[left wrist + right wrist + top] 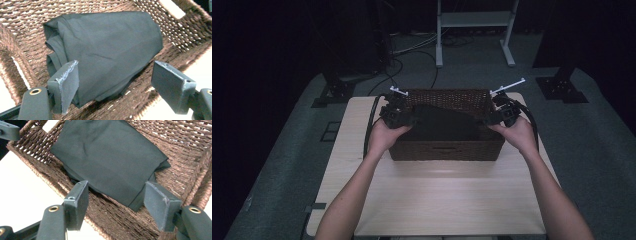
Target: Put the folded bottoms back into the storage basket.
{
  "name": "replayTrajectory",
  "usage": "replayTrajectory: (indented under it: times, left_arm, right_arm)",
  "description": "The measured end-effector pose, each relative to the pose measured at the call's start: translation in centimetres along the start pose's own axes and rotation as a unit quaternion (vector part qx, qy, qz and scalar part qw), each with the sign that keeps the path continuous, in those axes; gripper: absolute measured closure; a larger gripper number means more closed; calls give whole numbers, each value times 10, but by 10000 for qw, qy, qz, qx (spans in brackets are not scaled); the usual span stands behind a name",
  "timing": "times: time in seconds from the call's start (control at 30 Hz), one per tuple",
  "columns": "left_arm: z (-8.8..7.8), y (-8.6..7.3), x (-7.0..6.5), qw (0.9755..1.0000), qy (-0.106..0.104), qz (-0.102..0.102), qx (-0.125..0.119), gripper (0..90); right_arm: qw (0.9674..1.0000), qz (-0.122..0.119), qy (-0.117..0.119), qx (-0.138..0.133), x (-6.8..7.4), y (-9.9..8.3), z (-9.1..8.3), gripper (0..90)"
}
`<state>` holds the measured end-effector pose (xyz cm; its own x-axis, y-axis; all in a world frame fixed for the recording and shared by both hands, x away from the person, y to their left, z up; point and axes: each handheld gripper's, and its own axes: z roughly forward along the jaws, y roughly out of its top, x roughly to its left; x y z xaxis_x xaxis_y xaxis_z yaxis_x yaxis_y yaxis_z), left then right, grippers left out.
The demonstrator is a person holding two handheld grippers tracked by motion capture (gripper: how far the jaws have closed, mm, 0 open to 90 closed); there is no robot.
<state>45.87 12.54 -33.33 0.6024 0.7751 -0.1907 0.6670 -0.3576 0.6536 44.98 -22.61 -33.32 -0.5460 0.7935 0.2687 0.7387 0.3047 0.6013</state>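
Note:
A dark folded cloth (444, 124) lies inside a brown woven basket (447, 150) on the far half of the table. My left gripper (404, 117) hovers at the basket's left end and my right gripper (492, 117) at its right end. In the left gripper view the cloth (105, 47) rests on the basket floor (185, 32), and the left gripper (115, 66) stands open above its near edge. The right gripper view has the cloth (112, 155) flat in the basket (190, 152), with the right gripper (117, 186) open over its corner. Neither pair of pads presses the cloth.
The light wooden table (437, 200) has bare room in front of the basket. On the grey floor beyond stand a white frame (474, 20), black stand bases (562, 87) and loose cables (412, 50). A jaw of the left gripper (8, 130) shows at the right gripper view's top left.

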Motion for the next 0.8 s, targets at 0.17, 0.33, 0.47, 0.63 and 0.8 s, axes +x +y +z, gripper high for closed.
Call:
replayTrajectory:
  times: [0.17, 0.33, 0.47, 0.63, 0.8]
  left_arm:
    - [-8, -3, -2, 9999, -36, 0, -132, 202]
    - [-14, -6, -5, 9999, -55, 54, -151, 186]
    - [-17, -10, -7, 9997, -86, 74, -227, 182]
    - [-22, -12, -10, 9993, -127, 101, -323, 167]
    - [-25, -16, -12, 9992, -141, 135, -357, 162]
  right_arm:
    - [10000, -16, 11, 37, 1, -5, 0, 325]
    - [10000, -48, 67, 19, 4, -10, -2, 322]
    - [9999, -53, 97, -11, 5, -15, -4, 322]
    - [9999, -64, 84, -35, 6, -20, -8, 321]
    - [9999, -58, 110, -79, 5, -27, -13, 317]
